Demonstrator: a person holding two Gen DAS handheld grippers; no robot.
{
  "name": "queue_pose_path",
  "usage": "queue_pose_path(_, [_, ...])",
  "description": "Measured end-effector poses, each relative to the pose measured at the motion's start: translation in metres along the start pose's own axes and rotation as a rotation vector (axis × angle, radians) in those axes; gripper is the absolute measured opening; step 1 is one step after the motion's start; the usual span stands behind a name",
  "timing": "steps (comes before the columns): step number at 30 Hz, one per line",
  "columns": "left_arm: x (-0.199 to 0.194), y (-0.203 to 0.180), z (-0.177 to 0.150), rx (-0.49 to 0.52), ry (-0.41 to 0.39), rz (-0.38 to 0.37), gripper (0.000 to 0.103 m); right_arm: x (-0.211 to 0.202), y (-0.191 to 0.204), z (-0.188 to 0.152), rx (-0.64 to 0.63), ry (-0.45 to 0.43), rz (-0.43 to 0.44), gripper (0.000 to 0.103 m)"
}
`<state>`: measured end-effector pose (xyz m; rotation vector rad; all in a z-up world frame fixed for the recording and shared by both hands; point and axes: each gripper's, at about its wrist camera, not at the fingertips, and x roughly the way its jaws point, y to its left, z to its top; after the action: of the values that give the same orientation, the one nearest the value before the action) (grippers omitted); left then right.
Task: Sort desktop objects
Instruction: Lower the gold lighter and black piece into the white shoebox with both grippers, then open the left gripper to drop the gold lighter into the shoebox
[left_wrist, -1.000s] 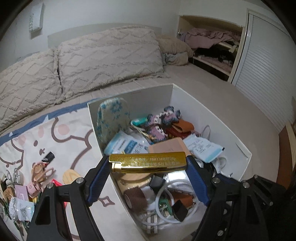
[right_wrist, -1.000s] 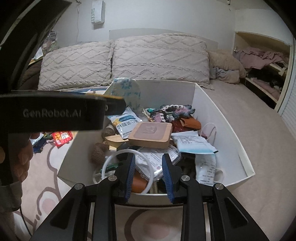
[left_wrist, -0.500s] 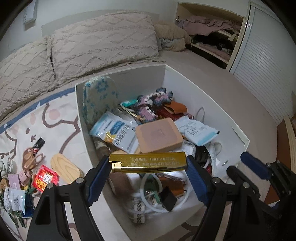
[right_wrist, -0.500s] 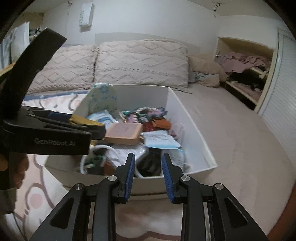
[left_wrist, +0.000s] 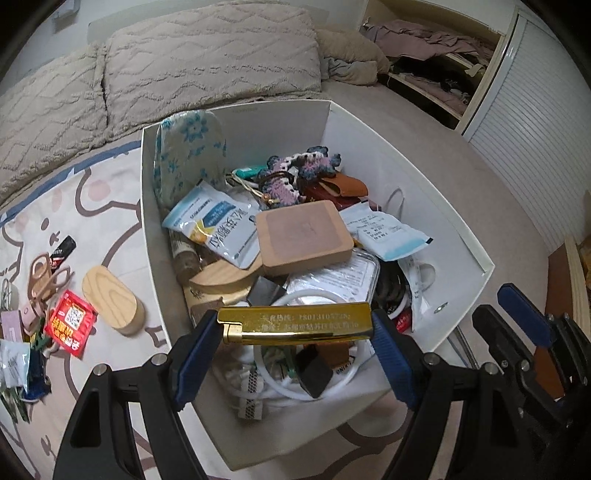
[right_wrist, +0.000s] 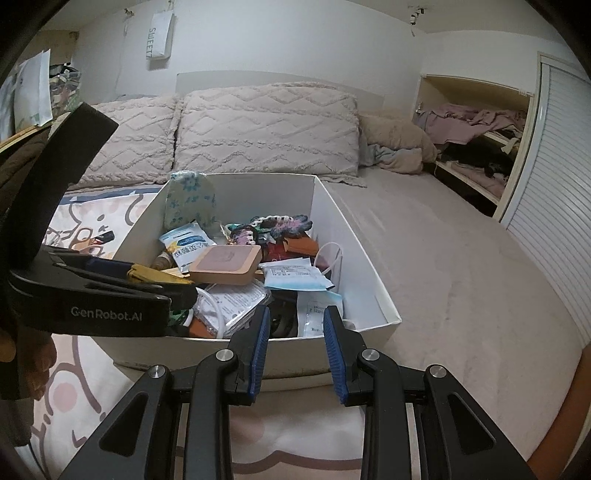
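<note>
Left wrist only: gold bar's (left_wrist: 294, 323) lettering, blurry.

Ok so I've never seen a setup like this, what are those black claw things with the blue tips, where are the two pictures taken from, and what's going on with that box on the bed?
There is no robot here. A person holds a hand-operated two-finger gripper in each hand, and each carries a wide-angle camera that looks forward along its fingers.

One picture comes from the left gripper. Its blue-padded fingers are shut on a gold bar-shaped object with printed writing, held over the near end of a white box.

The other comes from the right gripper, which is open and holds nothing, just outside the box's near wall.

The box sits on a bed and is full of odds and ends: a tan square case, sachets, a white cable, a crocheted piece. More small things lie on the cartoon-print blanket beside it, such as a wooden oval block and a red packet.
</note>
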<state>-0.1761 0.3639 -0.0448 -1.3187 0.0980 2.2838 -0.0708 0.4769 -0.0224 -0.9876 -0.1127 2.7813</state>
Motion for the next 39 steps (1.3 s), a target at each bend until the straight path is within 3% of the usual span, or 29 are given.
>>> queue_pose_path(16, [-0.011, -0.008, -0.012, -0.012, 0.006, 0.032, 0.081, -0.001, -0.002, -0.001, 0.006, -0.006, -0.009, 0.03])
queue_pose_path(20, [-0.019, -0.014, -0.016, 0.027, -0.046, 0.088, 0.091, 0.0, -0.002, -0.001, 0.005, -0.003, -0.011, 0.03])
queue_pose_path(23, [-0.024, -0.016, -0.017, 0.053, -0.08, 0.118, 0.092, 0.0, -0.002, -0.002, 0.002, 0.0, -0.012, 0.03])
queue_pose_path(39, [-0.028, -0.012, -0.019, 0.036, -0.088, 0.106, 0.092, -0.003, 0.002, 0.0, 0.001, -0.025, -0.002, 0.03])
